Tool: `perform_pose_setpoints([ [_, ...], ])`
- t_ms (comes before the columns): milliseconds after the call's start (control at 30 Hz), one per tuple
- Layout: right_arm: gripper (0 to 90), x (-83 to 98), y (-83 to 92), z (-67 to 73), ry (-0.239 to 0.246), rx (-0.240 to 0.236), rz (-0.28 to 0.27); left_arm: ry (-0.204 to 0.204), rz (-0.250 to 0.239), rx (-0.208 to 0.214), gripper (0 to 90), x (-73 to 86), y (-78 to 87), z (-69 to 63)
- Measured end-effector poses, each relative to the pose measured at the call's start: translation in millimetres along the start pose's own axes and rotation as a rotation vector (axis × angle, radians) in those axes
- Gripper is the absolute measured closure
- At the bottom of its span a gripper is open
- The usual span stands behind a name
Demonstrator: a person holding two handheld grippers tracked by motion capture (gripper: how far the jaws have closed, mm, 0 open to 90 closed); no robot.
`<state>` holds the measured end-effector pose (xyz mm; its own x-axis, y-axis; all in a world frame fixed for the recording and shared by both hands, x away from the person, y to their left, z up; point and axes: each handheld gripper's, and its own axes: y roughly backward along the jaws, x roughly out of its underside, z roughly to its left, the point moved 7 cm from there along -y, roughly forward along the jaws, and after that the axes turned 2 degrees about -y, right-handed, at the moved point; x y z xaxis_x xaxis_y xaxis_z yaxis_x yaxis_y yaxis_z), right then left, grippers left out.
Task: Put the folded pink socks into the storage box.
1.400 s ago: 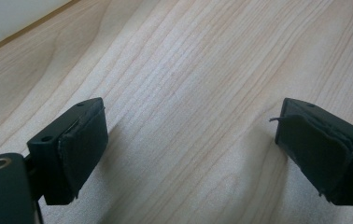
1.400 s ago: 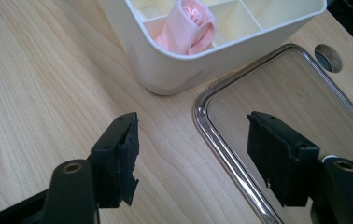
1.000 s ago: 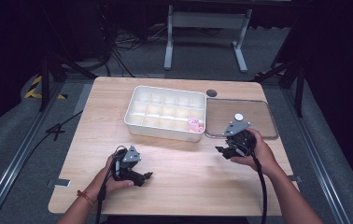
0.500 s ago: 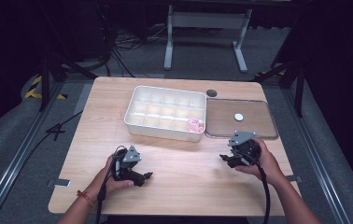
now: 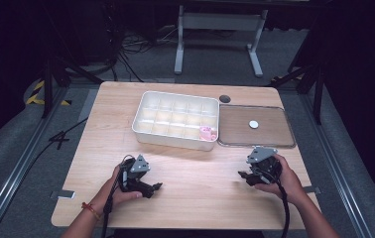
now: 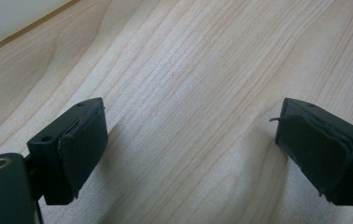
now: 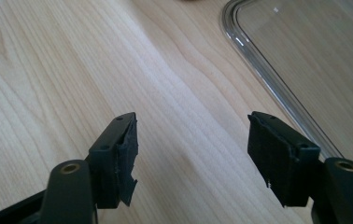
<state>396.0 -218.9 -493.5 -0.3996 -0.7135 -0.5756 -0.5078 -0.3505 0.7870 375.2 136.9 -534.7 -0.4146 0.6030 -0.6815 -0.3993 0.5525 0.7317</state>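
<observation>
The wooden table point(image 5: 195, 198) carries a white compartment tray point(image 5: 175, 120) at its far middle, with a clear lid point(image 5: 256, 127) beside it toward the far right edge. The left gripper point(image 5: 155, 188) and right gripper point(image 5: 242, 174) sit near the front edge, jaws wide and empty over bare wood. A small pink item point(image 5: 206, 132) lies in the tray's near right compartment, well apart from both.

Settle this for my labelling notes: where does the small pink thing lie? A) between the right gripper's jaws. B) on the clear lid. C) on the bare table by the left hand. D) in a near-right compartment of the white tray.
D: in the high view the pink thing sits inside the white tray, in its front row at the right end, beside the clear lid.
</observation>
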Motion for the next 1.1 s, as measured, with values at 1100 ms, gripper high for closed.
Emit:
perform_pose_setpoints([
  [1100, 31.4, 67.7, 14.0, -2.2, -0.12, -0.012, -0.04, 0.002, 0.0, -0.002, 9.5, 0.0, 0.0, -0.1],
])
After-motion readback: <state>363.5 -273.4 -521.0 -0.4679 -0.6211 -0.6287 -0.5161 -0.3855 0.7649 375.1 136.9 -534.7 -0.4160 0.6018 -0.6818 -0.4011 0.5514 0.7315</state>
